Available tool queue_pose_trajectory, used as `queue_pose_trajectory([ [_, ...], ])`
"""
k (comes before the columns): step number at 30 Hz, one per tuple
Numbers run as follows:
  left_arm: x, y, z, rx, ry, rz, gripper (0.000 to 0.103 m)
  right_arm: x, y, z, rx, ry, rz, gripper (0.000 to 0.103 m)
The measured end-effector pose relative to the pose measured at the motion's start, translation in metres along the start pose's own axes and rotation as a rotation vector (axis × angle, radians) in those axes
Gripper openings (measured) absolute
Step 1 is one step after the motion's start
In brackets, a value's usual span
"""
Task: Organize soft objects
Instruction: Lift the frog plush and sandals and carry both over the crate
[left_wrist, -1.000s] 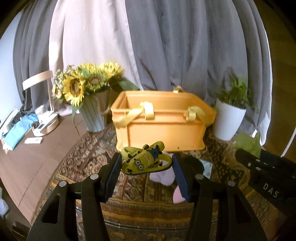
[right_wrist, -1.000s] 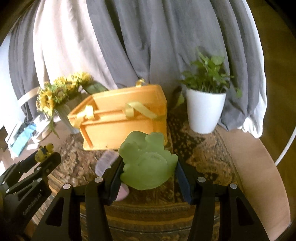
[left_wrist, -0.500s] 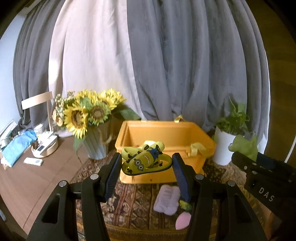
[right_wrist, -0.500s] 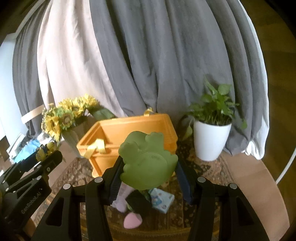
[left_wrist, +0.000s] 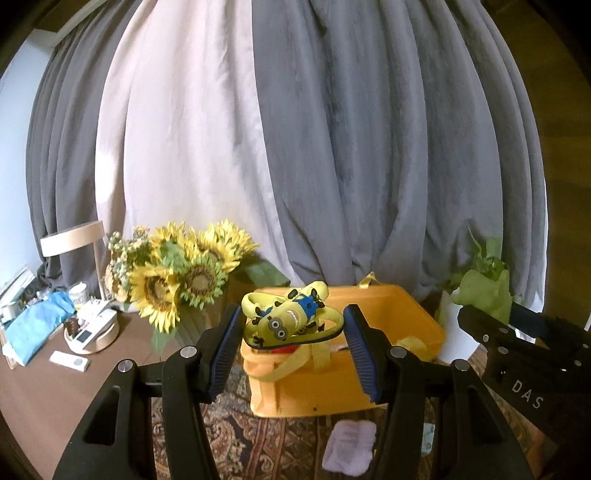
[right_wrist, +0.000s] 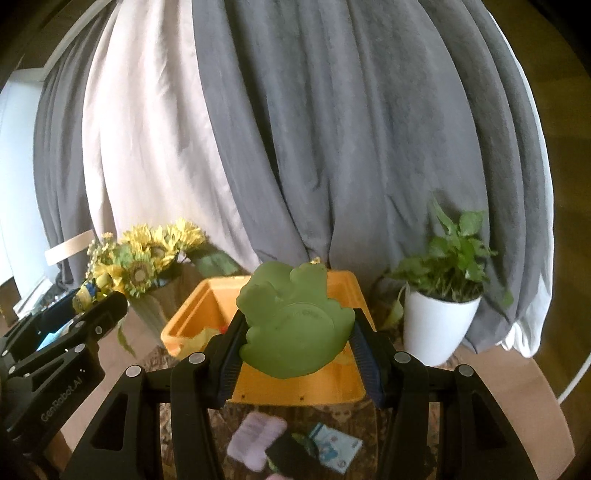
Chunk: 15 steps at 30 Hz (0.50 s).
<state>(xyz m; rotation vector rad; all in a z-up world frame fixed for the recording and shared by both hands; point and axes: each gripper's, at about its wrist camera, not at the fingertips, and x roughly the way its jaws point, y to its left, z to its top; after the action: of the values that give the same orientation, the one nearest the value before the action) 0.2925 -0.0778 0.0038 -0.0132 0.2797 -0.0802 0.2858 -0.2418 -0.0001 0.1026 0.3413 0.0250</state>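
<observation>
My left gripper (left_wrist: 291, 334) is shut on a yellow minion slipper (left_wrist: 290, 319), held in the air in front of the orange basket (left_wrist: 369, 384). My right gripper (right_wrist: 295, 336) is shut on a green frog-shaped soft toy (right_wrist: 291, 325), also raised before the orange basket (right_wrist: 295, 387). The basket's mouth shows yellow straps and something red inside. The right gripper (left_wrist: 480, 314) with the green toy (left_wrist: 484, 291) appears at the right edge of the left wrist view. In the right wrist view the left gripper (right_wrist: 99, 302) shows at the left with the slipper (right_wrist: 86, 290).
A sunflower vase (left_wrist: 177, 280) stands left of the basket and a white potted plant (right_wrist: 439, 325) to its right. On the patterned rug below lie a lilac cloth (left_wrist: 349, 446), a small blue-white packet (right_wrist: 338, 446) and a dark item. Grey and white curtains hang behind.
Both grippers have risen with their loads and tilted up. The basket has dropped lower in both views and its open top is now seen from higher up.
</observation>
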Motion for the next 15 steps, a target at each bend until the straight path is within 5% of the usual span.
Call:
queue_pose_trajectory([
  [15,0.076,-0.004,0.025,-0.017,0.026,-0.035,0.055,0.069,-0.007,0.038,-0.033,-0.013,-0.004,0.055],
])
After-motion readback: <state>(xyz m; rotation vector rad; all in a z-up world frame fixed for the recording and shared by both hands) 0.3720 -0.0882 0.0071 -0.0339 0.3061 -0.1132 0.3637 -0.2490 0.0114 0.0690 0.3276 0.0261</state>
